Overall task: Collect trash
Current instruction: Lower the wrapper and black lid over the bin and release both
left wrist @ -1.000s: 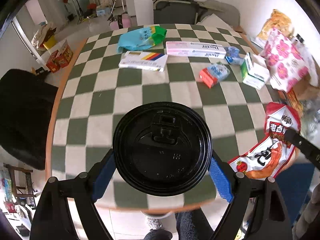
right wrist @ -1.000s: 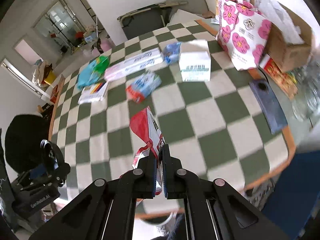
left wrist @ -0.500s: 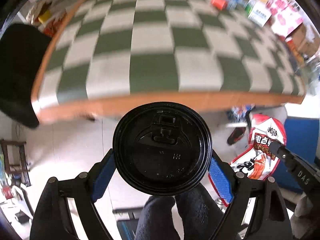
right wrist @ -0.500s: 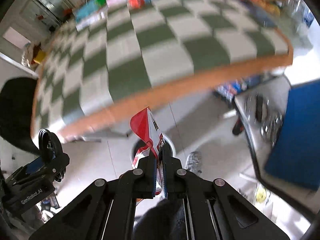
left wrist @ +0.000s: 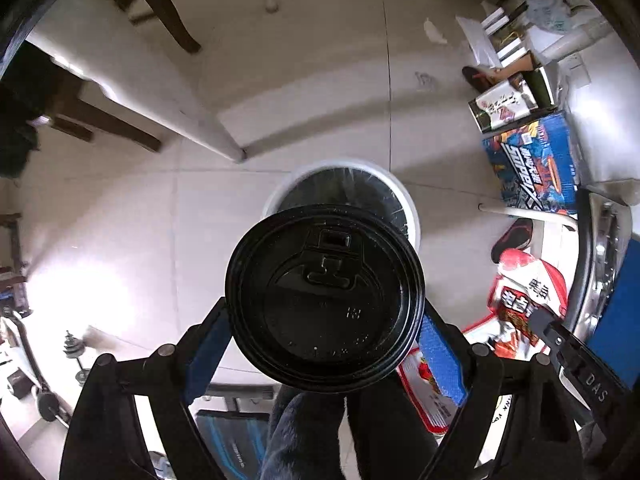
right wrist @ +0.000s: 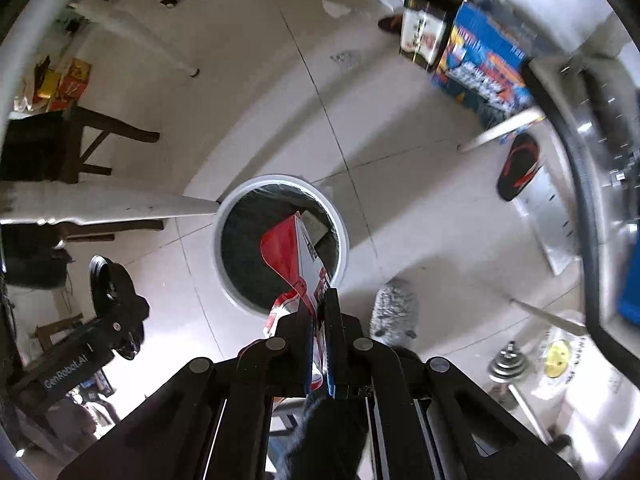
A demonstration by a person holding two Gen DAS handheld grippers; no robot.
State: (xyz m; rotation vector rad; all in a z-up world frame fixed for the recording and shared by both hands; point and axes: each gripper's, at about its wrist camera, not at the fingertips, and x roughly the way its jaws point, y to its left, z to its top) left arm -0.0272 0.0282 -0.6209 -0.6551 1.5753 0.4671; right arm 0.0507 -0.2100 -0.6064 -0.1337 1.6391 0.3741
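A pale tiled floor [right wrist: 248,80] fills both views, seen from above. On it stands a round trash bin [right wrist: 341,236] with a white rim and a dark liner; in the left wrist view the same bin [left wrist: 412,208] sits just beyond the held cup. A white table leg [right wrist: 120,204] slants across the floor and meets the bin's left rim. A blue printed carton [left wrist: 532,168] sits against the wall on the right side, with a black and red slipper [right wrist: 518,168] near it on the floor.

The left tool [left wrist: 324,340] has its blue-padded fingers spread around a cup with a black lid [left wrist: 324,300], gripping it on both sides. The lid faces the camera and hides most of the bin's opening behind it.

The right tool [right wrist: 318,320] has its fingers pressed almost together, pinching a red and white snack wrapper [right wrist: 292,256]. The wrapper stands up from the fingertips and overlaps the bin's dark opening; it seems to hang above the bin, though the height is hard to judge. The same wrapper [left wrist: 524,292] shows at the right of the left wrist view.
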